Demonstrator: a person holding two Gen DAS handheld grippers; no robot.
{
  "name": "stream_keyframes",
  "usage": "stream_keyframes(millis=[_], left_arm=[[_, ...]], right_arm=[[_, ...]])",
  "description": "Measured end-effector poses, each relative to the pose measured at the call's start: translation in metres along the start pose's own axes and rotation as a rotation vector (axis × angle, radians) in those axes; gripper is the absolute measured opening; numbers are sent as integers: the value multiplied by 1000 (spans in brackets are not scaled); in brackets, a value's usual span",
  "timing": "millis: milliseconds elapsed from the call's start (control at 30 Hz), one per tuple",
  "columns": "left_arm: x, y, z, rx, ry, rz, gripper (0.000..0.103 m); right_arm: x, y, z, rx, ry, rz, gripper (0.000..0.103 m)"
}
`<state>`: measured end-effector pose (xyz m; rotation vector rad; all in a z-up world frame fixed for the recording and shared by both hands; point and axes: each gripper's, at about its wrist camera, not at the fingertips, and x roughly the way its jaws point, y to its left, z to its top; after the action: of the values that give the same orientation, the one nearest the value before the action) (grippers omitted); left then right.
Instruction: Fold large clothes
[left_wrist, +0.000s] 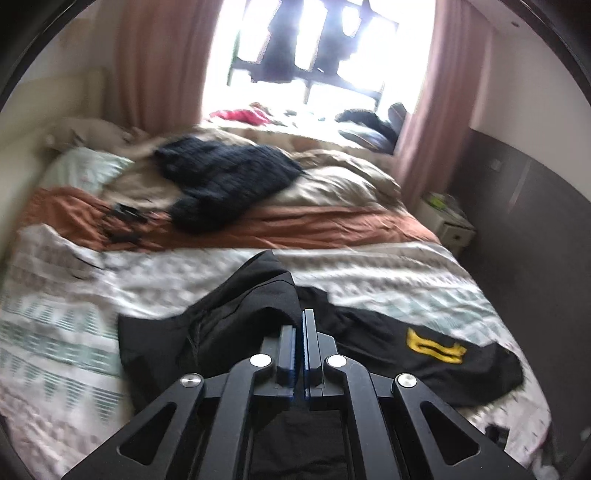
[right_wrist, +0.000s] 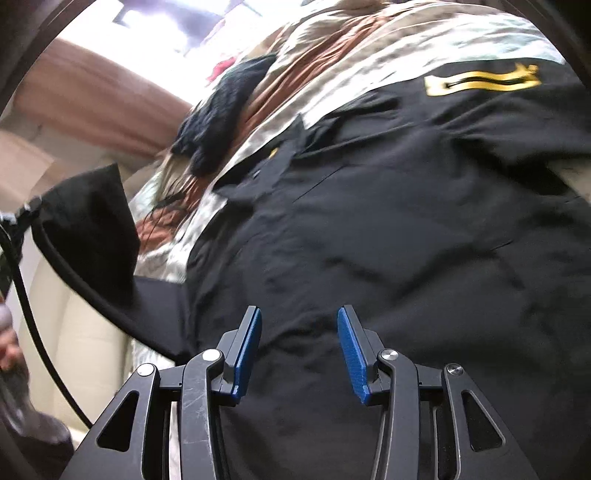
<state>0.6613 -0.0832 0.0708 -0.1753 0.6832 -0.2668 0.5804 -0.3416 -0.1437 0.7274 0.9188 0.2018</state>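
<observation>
A large black garment with a yellow emblem (left_wrist: 436, 345) lies on the patterned bedspread (left_wrist: 74, 332). My left gripper (left_wrist: 300, 332) is shut on a fold of the black garment (left_wrist: 251, 306) and holds it raised in a peak above the bed. In the right wrist view the black garment (right_wrist: 388, 221) fills most of the frame, its yellow emblem (right_wrist: 480, 81) at the far right. My right gripper (right_wrist: 299, 332) is open and empty just above the cloth. The lifted part (right_wrist: 92, 221) shows at the left.
A dark knitted item (left_wrist: 225, 181) lies on the rust-coloured sheet (left_wrist: 314, 221) farther up the bed, with beige bedding and pillows behind. A window with pink curtains (left_wrist: 159, 62) is at the back. A small white nightstand (left_wrist: 448, 218) stands right of the bed.
</observation>
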Motion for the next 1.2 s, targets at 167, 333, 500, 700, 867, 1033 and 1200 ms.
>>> stream_keyframes(millis=[167, 333, 500, 700, 867, 1033, 1200], left_arm=[[50, -19, -42, -24, 124, -123, 77], [57, -19, -64, -32, 149, -152, 89], [31, 11, -71, -10, 93, -54, 89], [7, 75, -89, -37, 80, 83, 89], [-10, 134, -110, -81, 89, 181, 85], [-12, 186, -138, -141, 131, 240, 70], [1, 220, -165, -192, 203, 245, 55]], right_arm=[[-15, -14, 14, 63, -50, 10, 44], [-11, -10, 16, 24, -27, -16, 45], [-12, -21, 20, 24, -25, -47, 46], [-4, -13, 18, -23, -32, -75, 46], [18, 17, 15, -154, -31, -102, 50], [34, 46, 11, -294, -43, -140, 56], [51, 66, 4, -393, -50, -177, 64]])
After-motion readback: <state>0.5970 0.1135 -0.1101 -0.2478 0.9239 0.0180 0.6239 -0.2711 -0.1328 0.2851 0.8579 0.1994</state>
